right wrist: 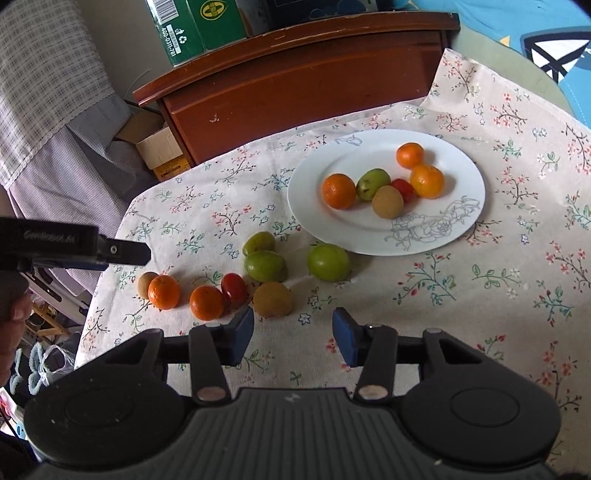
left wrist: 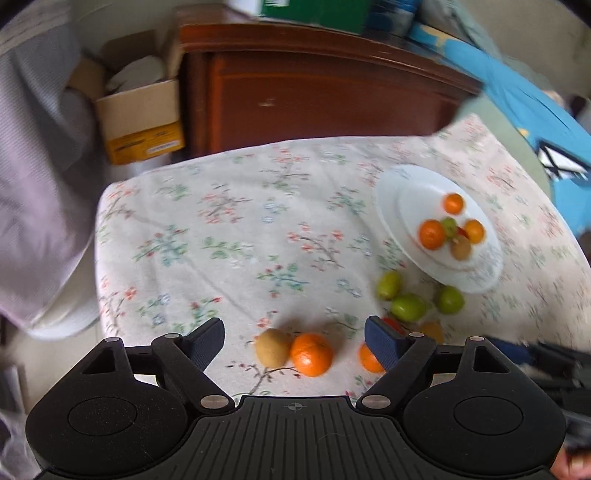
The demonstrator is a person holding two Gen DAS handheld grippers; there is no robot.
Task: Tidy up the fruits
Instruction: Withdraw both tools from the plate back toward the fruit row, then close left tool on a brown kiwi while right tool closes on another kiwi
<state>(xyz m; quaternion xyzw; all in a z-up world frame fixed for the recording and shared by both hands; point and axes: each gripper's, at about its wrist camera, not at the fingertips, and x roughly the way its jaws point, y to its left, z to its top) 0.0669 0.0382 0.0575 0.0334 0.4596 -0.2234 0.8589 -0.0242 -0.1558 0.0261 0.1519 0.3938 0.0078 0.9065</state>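
Note:
A white plate [right wrist: 332, 229] on the floral cloth holds three oranges, a green fruit, a red tomato and a brown fruit; it also shows in the left wrist view [left wrist: 410, 192]. Loose on the cloth lie three green fruits [right wrist: 265, 265], a brown fruit [right wrist: 272, 299], a red tomato [right wrist: 233, 287], two oranges [right wrist: 207, 302] and a small brown fruit [right wrist: 145, 283]. My left gripper [left wrist: 294, 341] is open and empty, above an orange [left wrist: 311, 353] and a brown fruit [left wrist: 272, 347]. My right gripper [right wrist: 293, 334] is open and empty, just short of the brown fruit.
A dark wooden cabinet [right wrist: 295, 85] stands behind the table, with green boxes [right wrist: 195, 26] on top. An open cardboard box [left wrist: 140, 122] sits on the floor to its left. Grey checked fabric [right wrist: 48, 110] hangs at the left. A blue cushion [left wrist: 535, 122] lies at the right.

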